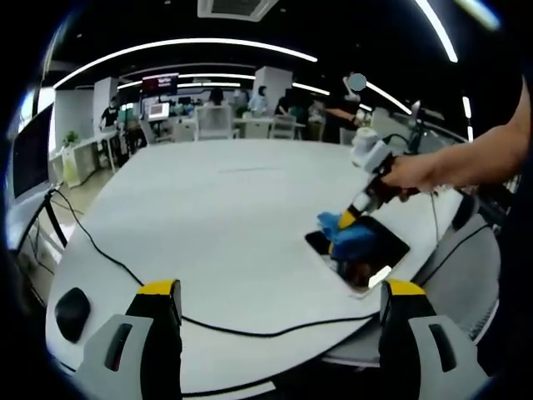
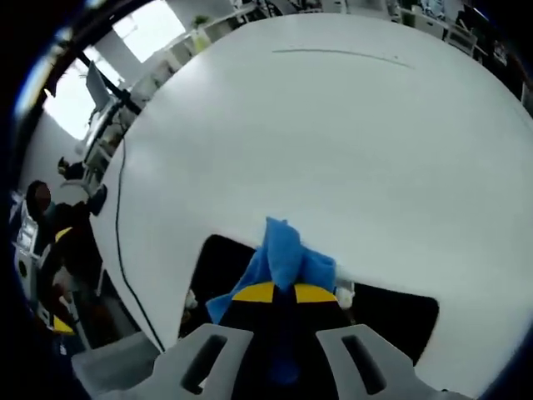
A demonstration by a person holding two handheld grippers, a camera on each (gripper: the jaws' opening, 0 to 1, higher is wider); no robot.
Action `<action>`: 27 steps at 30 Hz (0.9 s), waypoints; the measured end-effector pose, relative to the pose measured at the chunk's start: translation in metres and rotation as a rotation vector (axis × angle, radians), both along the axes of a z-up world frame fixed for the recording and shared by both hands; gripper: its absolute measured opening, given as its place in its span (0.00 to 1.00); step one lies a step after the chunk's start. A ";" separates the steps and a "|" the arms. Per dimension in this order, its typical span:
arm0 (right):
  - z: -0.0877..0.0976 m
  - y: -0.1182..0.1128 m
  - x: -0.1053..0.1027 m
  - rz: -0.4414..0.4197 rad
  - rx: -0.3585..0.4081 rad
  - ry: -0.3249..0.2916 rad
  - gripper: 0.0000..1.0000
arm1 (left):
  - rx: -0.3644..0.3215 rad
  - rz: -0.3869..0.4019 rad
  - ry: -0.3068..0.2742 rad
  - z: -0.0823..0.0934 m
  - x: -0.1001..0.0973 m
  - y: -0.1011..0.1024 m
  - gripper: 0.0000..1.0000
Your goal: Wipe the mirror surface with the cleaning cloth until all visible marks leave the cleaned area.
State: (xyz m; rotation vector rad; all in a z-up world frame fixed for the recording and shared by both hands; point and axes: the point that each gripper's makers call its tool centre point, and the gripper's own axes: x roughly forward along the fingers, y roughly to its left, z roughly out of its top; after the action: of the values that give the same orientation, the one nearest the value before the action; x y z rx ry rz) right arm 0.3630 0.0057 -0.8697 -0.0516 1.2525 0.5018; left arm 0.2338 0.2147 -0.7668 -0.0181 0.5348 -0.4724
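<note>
Right claw clamping blue cloth, apparently pressed on mirror

An open office with long ceiling light strips, desks and chairs behind a white table.

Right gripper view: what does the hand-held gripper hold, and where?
The right hand-held gripper pinches the blue cloth by a bunched fold, over the mirror.

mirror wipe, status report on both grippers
Right gripper shut on blue cloth, pressed on mirror. Left gripper open, hovering. Black cable nearby, not blocking.
</note>
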 end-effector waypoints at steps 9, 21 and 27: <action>0.002 0.022 0.000 0.023 0.009 0.008 0.00 | 0.010 0.011 0.010 -0.004 -0.005 0.008 1.00; 0.000 0.049 0.001 0.010 0.041 0.024 0.00 | -0.001 0.021 0.012 -0.002 -0.007 0.002 1.00; -0.001 0.049 -0.001 0.026 0.049 0.004 0.00 | -0.008 0.023 0.013 -0.003 -0.009 0.000 1.00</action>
State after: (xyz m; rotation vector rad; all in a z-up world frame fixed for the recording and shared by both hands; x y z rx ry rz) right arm 0.3622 0.0545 -0.8703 -0.0253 1.2446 0.5550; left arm 0.2251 0.2147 -0.7695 -0.0348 0.5454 -0.4521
